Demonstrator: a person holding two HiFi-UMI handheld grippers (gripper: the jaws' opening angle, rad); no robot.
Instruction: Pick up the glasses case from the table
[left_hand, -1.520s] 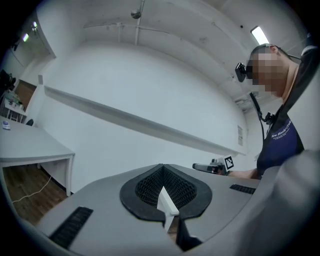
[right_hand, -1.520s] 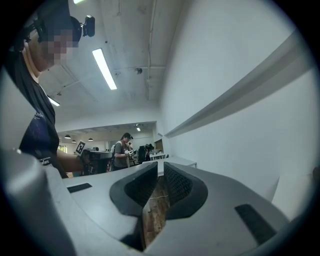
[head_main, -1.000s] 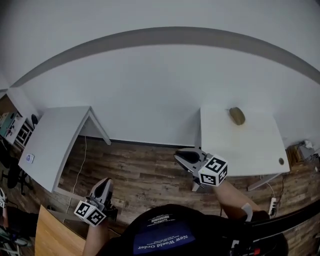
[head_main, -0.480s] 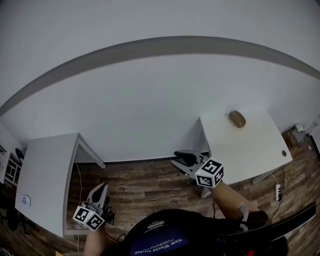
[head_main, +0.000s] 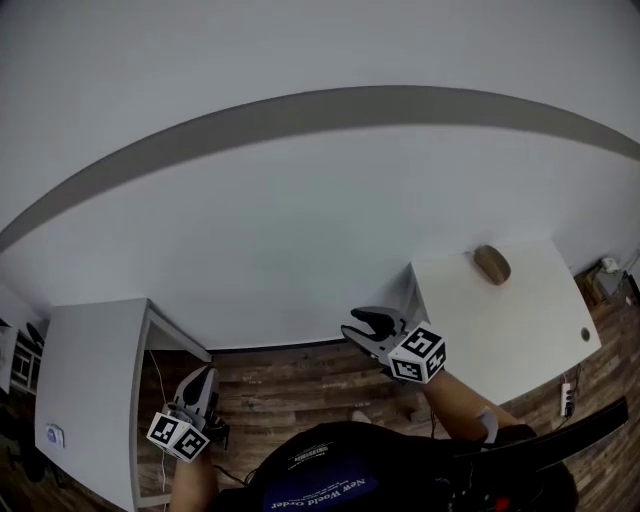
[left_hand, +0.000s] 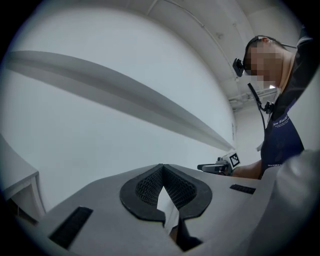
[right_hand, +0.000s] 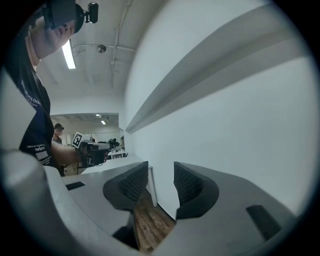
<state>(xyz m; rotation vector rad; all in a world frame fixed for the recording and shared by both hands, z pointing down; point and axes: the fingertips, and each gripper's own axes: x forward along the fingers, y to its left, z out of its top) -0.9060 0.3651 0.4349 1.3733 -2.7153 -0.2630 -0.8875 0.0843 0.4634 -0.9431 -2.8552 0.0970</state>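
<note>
The glasses case (head_main: 491, 264), a brown oval, lies at the far edge of a white table (head_main: 520, 320) on the right of the head view. My right gripper (head_main: 362, 324) hangs over the wooden floor, left of that table and well short of the case. Its jaws are opening, and nothing lies between them in the right gripper view (right_hand: 161, 173). My left gripper (head_main: 201, 383) is low on the left, far from the case. The left gripper view shows its jaws (left_hand: 162, 168) shut and empty.
A white wall with a grey band fills the far side. A second white table (head_main: 90, 370) stands at the lower left. Wooden floor (head_main: 300, 370) lies between the tables. A power strip (head_main: 565, 396) lies by the right table. Another person (right_hand: 59, 128) stands far off.
The view has swung left and closer to the wall, so the case's table sits further right. The right gripper's jaws have parted. The left gripper stays shut.
</note>
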